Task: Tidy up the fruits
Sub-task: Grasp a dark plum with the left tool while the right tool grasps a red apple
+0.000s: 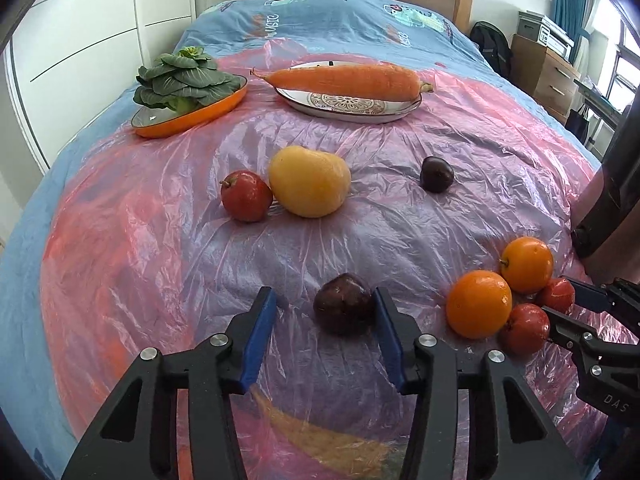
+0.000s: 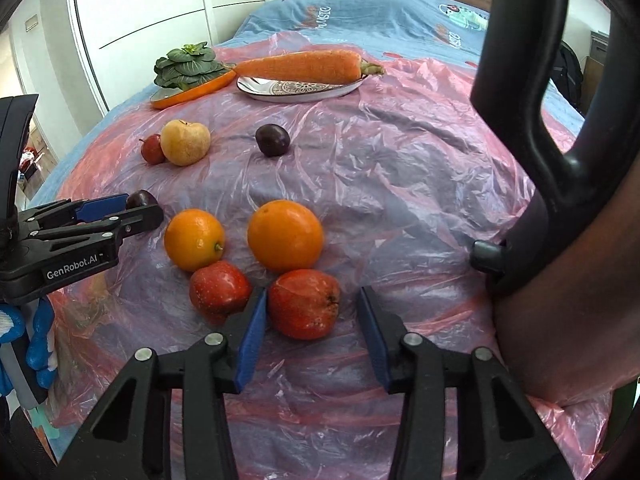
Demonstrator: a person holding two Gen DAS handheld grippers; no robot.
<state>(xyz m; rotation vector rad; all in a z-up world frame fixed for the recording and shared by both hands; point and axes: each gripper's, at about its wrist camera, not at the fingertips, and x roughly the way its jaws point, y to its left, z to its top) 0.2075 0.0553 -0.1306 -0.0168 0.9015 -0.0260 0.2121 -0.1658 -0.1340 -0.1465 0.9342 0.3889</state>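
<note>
Fruit sits spread on a pink plastic sheet (image 1: 200, 280) over the bed (image 1: 320, 24). Left claw (image 1: 325, 308) is spread wide at lower centre of the left view; a dark plum (image 1: 343, 309) lies between its fingers, touching the right-hand pad, apart from the left one. Right claw (image 2: 312, 312) is also spread, lower centre of the right view, with a red apple (image 2: 304, 303) between the fingers, touching the left pad, gap on the right.

A second red apple (image 2: 219, 286) is just left of it, and two oranges (image 2: 285, 236) (image 2: 195, 239) sit just above the apples, all four clustered close. Upper left of the right view: a yellow apple (image 2: 185, 142) touching a small red apple (image 2: 152, 149); another dark plum (image 2: 272, 140) sits alone right of them.

Top of the frame: greens (image 1: 184, 78) on an orange plate (image 1: 188, 114), and a carrot (image 1: 344, 80) lying across a white patterned plate (image 1: 348, 106).
</note>
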